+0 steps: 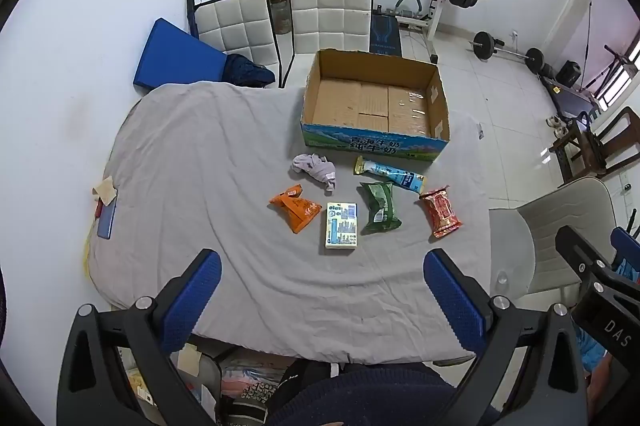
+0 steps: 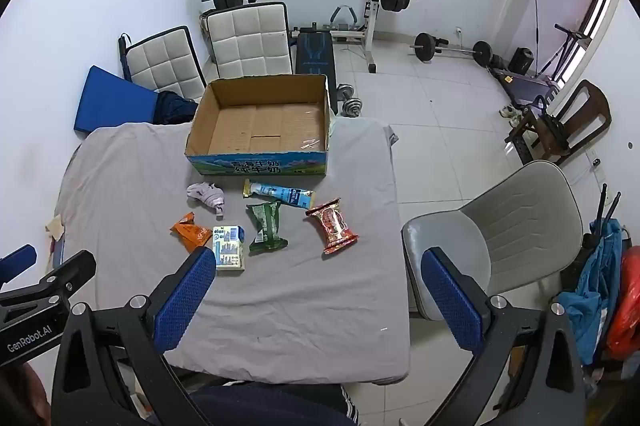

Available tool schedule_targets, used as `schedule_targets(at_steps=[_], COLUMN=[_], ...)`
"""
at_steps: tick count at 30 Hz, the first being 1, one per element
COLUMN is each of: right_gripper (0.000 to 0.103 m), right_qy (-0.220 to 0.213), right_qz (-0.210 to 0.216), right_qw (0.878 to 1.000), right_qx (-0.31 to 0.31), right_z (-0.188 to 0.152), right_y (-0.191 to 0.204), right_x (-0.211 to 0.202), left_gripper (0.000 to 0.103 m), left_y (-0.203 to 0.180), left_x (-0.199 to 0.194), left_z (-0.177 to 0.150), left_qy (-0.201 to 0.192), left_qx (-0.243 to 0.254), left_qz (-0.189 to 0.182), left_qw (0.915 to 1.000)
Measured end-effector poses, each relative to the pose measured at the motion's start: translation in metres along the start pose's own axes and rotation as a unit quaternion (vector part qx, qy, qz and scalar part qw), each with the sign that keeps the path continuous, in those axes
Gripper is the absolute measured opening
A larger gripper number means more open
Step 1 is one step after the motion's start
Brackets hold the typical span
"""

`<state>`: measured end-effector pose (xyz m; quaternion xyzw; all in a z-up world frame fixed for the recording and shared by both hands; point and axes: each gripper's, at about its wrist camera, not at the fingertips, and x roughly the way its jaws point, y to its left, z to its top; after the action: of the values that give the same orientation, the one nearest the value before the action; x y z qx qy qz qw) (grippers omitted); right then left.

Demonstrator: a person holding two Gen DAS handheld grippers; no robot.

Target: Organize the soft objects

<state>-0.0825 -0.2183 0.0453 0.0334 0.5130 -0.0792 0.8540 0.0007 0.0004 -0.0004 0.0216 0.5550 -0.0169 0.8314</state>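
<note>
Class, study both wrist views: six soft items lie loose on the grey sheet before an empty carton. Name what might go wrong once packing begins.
1. The orange packet and the tissue pack lie close together, so a wide-open left tool may nudge or grab both.
2. The crumpled cloth is limp and may slip or trail from a pinch.
3. The cardboard box reaches the sheet's far edge; a push could shift it off.

Bare cloth (image 1: 208, 186) lies left of the packets; cardboard box (image 1: 372, 142) stands behind.
</note>
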Motion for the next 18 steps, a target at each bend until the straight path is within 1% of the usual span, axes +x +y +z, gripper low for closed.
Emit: schedule_targets(at_steps=[12, 15, 18], right_gripper=[0.103, 0.103, 0.103], right_qy=[-0.005, -0.006, -0.007], right_qz=[-0.003, -0.004, -0.007], right_qw=[1.000, 1.000, 1.000], right_qx=[-0.003, -0.006, -0.010], right_z=[0.001, 0.003, 0.002], right_y=[0.001, 0.007, 0.010], right_x=[0.001, 0.004, 0.001], left_gripper=[0.103, 0.103, 0.103], left_y=[0.004, 0.004, 0.005], left_x=[0.008, 0.003, 0.000], left_z=[0.007, 0.005, 0.010], left_qy=[-0.002, -0.007, -0.010], left_qx=[0.001, -0.002, -0.002], left_qz=[-0.003, -0.001, -0.001], left_qw=[1.0000, 1.0000, 0.9999])
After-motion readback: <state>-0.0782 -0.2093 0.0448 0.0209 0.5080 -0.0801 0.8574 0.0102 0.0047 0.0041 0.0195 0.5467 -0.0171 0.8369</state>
